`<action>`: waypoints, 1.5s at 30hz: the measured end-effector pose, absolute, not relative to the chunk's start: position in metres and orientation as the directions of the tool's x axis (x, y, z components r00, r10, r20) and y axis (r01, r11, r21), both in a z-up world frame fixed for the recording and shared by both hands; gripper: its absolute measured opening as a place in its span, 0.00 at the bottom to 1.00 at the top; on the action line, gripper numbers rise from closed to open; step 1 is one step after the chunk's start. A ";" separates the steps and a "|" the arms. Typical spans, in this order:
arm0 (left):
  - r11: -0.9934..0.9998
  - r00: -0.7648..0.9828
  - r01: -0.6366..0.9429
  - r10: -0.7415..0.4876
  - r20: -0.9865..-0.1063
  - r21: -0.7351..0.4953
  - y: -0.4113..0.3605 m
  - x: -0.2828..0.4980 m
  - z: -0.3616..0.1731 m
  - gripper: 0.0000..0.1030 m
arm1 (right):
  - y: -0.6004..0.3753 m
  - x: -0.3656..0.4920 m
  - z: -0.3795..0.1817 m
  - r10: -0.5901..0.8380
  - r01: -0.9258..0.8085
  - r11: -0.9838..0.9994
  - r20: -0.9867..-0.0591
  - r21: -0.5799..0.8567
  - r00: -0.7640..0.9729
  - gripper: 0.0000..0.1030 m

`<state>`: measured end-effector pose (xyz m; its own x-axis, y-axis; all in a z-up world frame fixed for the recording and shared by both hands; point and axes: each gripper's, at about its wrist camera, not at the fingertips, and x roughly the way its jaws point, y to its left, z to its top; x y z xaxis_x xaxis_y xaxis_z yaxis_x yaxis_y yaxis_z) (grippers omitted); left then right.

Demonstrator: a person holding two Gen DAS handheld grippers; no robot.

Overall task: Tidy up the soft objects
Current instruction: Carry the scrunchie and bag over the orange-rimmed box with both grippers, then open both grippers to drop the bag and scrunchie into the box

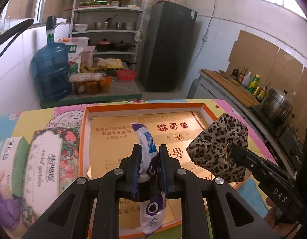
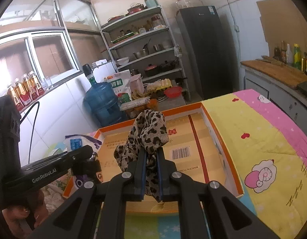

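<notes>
My left gripper [image 1: 149, 153] is shut on a white and purple soft plastic pack [image 1: 147, 139] and holds it over the orange-rimmed cardboard box [image 1: 145, 106]. My right gripper [image 2: 151, 155] is shut on a leopard-print cloth [image 2: 147, 131] and holds it above the same box [image 2: 223, 145]. In the left wrist view the cloth [image 1: 217, 147] hangs at the right on the right gripper's fingers [image 1: 241, 155]. In the right wrist view the pack [image 2: 77, 142] shows at the left behind the left gripper's body [image 2: 59, 171].
Tissue packs [image 1: 45, 159] lie left of the box on the colourful quilt [image 2: 269, 139]. Beyond stand a low table with a water jug [image 1: 51, 71], a shelf rack [image 1: 109, 23], a dark fridge [image 1: 167, 47] and a counter with bottles and a pot [image 1: 279, 103].
</notes>
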<state>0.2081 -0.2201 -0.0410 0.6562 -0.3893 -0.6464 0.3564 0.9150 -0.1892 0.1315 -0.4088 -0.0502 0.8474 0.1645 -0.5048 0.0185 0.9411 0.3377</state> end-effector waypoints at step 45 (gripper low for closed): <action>0.937 0.778 0.341 -0.327 -0.537 -0.077 -0.198 0.161 -0.002 0.72 | -0.394 0.116 -0.034 0.138 0.025 0.949 -0.483 0.316 0.865 0.50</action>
<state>0.1613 -0.1977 -0.0023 0.7775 -0.3270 -0.5372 0.3406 0.9370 -0.0775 0.1157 -0.3942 -0.0342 0.8646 0.1376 -0.4832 0.0255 0.9485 0.3157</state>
